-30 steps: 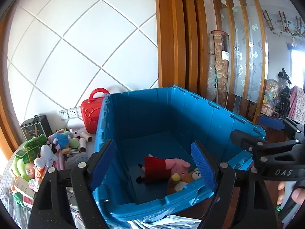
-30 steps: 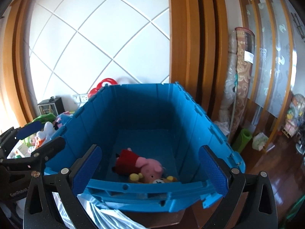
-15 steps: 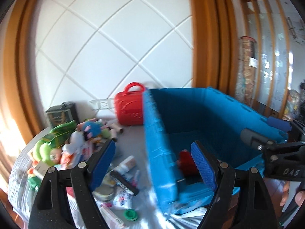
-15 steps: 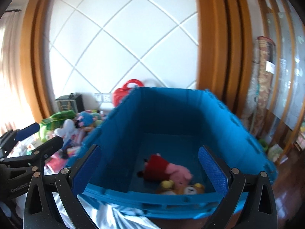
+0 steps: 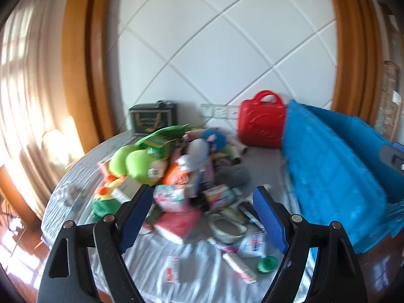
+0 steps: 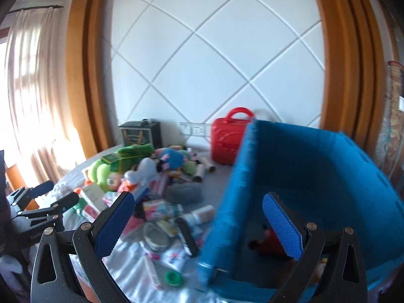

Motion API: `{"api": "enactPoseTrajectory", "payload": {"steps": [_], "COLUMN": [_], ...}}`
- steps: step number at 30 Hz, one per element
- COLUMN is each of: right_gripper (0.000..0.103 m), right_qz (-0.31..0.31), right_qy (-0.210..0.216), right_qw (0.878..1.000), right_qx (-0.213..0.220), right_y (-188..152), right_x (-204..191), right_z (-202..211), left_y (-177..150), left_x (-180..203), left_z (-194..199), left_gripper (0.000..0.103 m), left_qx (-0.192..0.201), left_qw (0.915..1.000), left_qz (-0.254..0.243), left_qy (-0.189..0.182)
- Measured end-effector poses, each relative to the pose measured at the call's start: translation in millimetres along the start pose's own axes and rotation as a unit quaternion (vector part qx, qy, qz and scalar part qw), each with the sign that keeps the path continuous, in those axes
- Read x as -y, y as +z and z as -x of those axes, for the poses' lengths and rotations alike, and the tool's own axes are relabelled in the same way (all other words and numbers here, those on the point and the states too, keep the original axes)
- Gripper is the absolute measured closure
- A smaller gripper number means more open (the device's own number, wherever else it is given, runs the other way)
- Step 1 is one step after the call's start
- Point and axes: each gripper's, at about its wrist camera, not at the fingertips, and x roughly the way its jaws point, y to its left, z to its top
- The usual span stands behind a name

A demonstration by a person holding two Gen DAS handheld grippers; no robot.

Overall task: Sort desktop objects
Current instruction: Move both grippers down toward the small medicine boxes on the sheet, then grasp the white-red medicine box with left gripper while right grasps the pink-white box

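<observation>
A heap of soft toys, boxes and tubes (image 5: pixel 176 171) covers a round table with a grey cloth (image 5: pixel 202 272). A blue crate (image 5: pixel 335 176) stands on its right side; in the right wrist view a red plush toy (image 6: pixel 272 240) lies on the crate's (image 6: pixel 315 166) floor. My left gripper (image 5: pixel 203 214) hangs open over the near edge of the heap, nothing between its blue pads. My right gripper (image 6: pixel 199 223) is open too, straddling the crate's left wall. The left gripper (image 6: pixel 55 197) shows at the left of the right wrist view.
A red toy case (image 5: pixel 261 123) and a dark box (image 5: pixel 152 120) stand at the back by the wall sockets. A green cap (image 5: pixel 267 263), a tin (image 5: pixel 228 228) and flat packets lie near the front edge. Curtains hang at the left.
Both views swung left from the crate toward the heap on the table. The crate slid to the right of each frame. Both grippers stayed open and empty.
</observation>
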Motion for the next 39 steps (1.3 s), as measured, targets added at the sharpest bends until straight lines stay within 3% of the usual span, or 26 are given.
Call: {"api": "enactPoseTrajectory", "payload": {"steps": [6,12,19,24,30,31,33,34,35,39], "right_gripper": [0.0,0.0,0.0,0.0,0.0,0.001,0.017,0.031,0.035,0.035], "right_qz": [0.012,0.018,-0.012,-0.044,-0.04,-0.038,-0.031,-0.026,-0.022,-0.013], "right_qy": [0.015,0.016,-0.005,-0.033,-0.023,-0.018,-0.002,0.002,0.004,0.022], "right_qw": [1.0,0.998,0.986,0.966,0.947,0.945,0.942,0.941,0.939,0.935], "right_qx": [-0.016,-0.066,-0.167,-0.254,-0.318,-0.324,-0.335,-0.338,-0.342,-0.355], "right_y": [1,-24,-84,-144,-185,-188,-194,-196,-197,-206], "right_x": [-52,-101,-119,-100,-87,-87,-88,-90,-90,-93], "right_z": [-35,-89,-151,-186,-202,-204,-210,-212,-213,-224], "left_y": [-14,-51,-109,-145,-173,-178,-183,-186,-189,-195], "left_x": [-74,-117,-122,-109,-91,-87,-81,-79,-76,-72], "left_z": [-37,-91,-148,-181,-197,-200,-204,-206,-208,-214], "left_gripper": [0.021,0.021,0.021,0.021,0.026,0.029,0.033,0.037,0.038,0.042], "left_qx": [-0.039,-0.118,-0.208,-0.264,-0.299,-0.304,-0.314,-0.318,-0.322,-0.329], "left_qw": [0.9987,0.9928,0.9764,0.962,0.9516,0.95,0.9471,0.9456,0.9443,0.9424], "left_qz": [0.005,-0.018,-0.037,-0.038,-0.036,-0.037,-0.035,-0.035,-0.037,-0.036], "left_qy": [0.031,0.012,-0.044,-0.058,-0.061,-0.059,-0.058,-0.058,-0.058,-0.052]}}
